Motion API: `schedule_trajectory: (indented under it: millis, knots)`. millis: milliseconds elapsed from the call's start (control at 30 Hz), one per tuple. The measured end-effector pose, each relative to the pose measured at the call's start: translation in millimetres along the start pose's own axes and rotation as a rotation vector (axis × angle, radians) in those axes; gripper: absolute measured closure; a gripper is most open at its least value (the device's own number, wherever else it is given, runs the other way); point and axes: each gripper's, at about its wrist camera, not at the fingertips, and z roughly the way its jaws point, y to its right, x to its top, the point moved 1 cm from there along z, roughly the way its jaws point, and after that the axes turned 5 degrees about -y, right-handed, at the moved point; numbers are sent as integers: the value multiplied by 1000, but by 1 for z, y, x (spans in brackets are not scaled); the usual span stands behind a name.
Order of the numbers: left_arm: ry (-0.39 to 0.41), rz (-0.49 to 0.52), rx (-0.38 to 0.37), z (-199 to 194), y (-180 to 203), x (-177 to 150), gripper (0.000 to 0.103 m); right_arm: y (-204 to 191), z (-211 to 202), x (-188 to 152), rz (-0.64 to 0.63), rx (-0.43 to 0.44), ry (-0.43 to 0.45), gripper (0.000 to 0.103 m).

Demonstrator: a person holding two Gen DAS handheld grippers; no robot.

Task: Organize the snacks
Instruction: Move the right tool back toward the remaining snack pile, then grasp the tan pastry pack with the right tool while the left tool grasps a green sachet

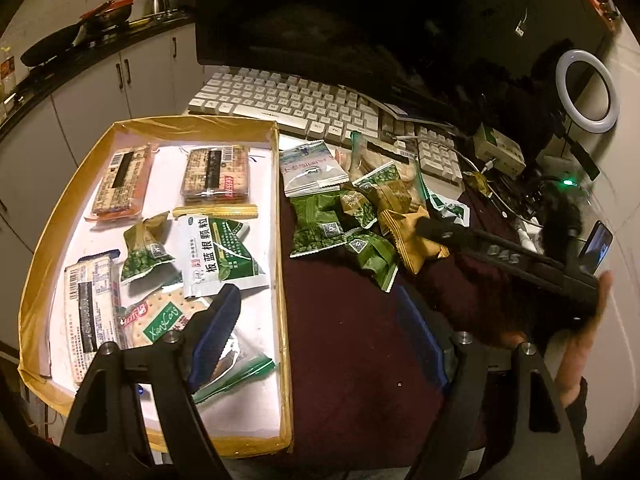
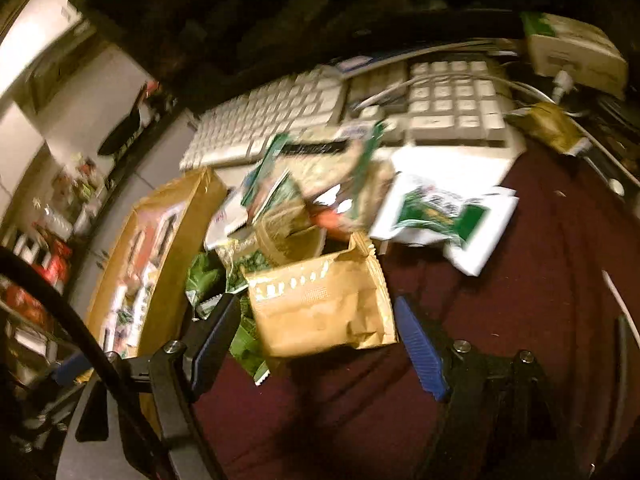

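A shallow cardboard tray [image 1: 280, 216] holds several cracker packs, a green pea snack [image 1: 146, 254] and a white-green sachet [image 1: 218, 254]. A loose pile of green and tan snack packets [image 1: 360, 216] lies on the maroon cloth to its right. My left gripper [image 1: 320, 320] is open and empty, its left finger over the tray's near right corner. My right gripper [image 2: 316, 340] is open, with a tan packet [image 2: 320, 304] lying between its fingers, not clamped. In the left wrist view the right gripper [image 1: 430, 230] reaches into the pile at that tan packet [image 1: 404, 232].
A white keyboard [image 1: 300, 100] and a dark monitor [image 1: 360, 20] stand behind the pile. A ring light [image 1: 588, 92], cables, a small box [image 1: 500, 148] and a phone [image 1: 600, 246] crowd the right. A white-green sachet [image 2: 440, 212] lies beside the pile. A kitchen counter is far left.
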Motion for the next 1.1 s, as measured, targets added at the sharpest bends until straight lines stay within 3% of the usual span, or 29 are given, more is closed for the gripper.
schedule_trajectory:
  millis: [67,167,300,433,633,800,900,967,1100]
  knots:
    - [-3,-11,6,2,-3,0,23,-11,5,-1,-49,-60,6,23]
    - [-21,-29,7,5,-7,0,23,-13,4,-4,-71,-106,16,33]
    - [-22,-21,7,7,-3,0,23,3,-13,-11,-17,-49,41,42]
    - [-45,-4,-22,11,9,1,23,17,-34,-24,9,-22,111,43]
    - [-157,-25,-66,42,30,12,23,29,-45,-38,52,8,175,43]
    - [-158,-24,41,66,47,31,26,35,-40,-40,98,-20,176,43]
    - [-184,-27,40,84,54,39,34,36,-39,-40,103,-27,171,43]
    - [-219,-27,41,97,59,42,47,38,-40,-41,108,-22,173,43]
    - [-237,-47,63,113,60,46,53,40,-40,-41,119,-8,170,43]
